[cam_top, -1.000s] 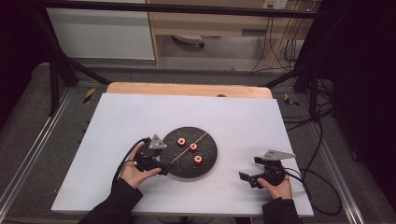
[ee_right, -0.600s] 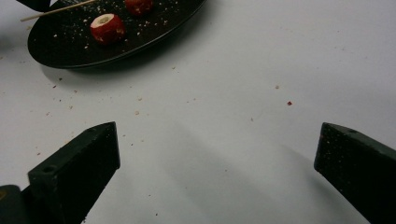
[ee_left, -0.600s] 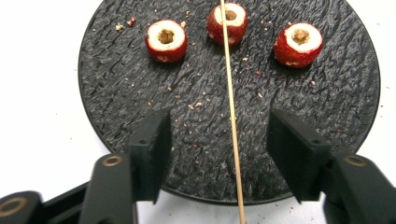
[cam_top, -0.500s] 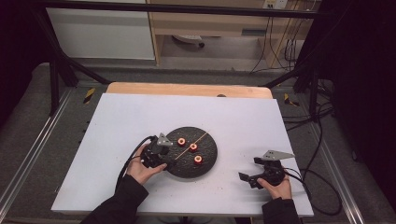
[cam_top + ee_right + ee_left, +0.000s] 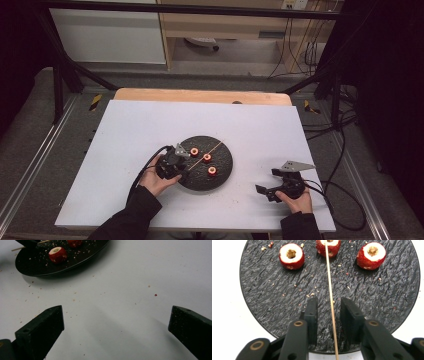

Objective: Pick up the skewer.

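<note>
On white table (image 5: 130, 130), left gripper (image 5: 329, 312) now over black slate plate (image 5: 262, 302), jaws just narrowing beside skewer (image 5: 331, 302), not clamping; right gripper (image 5: 116, 322) unmoved lower right, wide apart.

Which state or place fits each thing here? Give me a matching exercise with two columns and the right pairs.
Things:
1. wooden skewer
2. left gripper
3. right gripper
4. black plate

Places or states:
A. wide open over the bare white table
B. carries three cored red fruit pieces
C. lies between two black pads, not yet pinched
D. jaws have just been closing around a thin stick

Pairs: 1-C, 2-D, 3-A, 4-B
</note>
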### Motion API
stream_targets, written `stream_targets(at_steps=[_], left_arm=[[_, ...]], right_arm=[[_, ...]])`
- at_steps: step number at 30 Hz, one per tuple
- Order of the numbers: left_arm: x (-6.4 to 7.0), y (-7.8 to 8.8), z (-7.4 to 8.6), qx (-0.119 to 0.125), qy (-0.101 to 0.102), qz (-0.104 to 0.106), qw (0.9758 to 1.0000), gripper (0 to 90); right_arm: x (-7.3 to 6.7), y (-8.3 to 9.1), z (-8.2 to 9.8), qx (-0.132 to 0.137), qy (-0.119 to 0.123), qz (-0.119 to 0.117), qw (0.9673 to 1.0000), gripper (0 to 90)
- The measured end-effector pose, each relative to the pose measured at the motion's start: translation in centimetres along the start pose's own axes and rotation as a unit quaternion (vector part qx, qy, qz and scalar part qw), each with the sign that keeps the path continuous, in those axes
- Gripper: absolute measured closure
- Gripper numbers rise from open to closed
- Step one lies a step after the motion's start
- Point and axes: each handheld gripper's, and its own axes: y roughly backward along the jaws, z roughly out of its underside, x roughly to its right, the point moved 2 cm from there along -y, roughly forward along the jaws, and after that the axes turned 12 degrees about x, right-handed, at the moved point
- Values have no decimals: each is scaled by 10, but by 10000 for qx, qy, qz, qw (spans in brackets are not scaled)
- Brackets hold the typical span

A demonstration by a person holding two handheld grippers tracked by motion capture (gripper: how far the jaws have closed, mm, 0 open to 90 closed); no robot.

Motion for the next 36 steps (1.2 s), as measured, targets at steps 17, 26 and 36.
stream_targets(at_steps=[17,26,36], left_arm=[[3,-5,0,-230,-127,-39,9996,850],[4,-2,0,-135,-119,-41,9998,877],[5,6,1,82,-83,-1,9999,880]], right_arm=[[0,0,0,-5,-5,-8,10000,10],[0,0,0,4,12,-16,10000,10],[0,0,0,9,20,0,10000,10]])
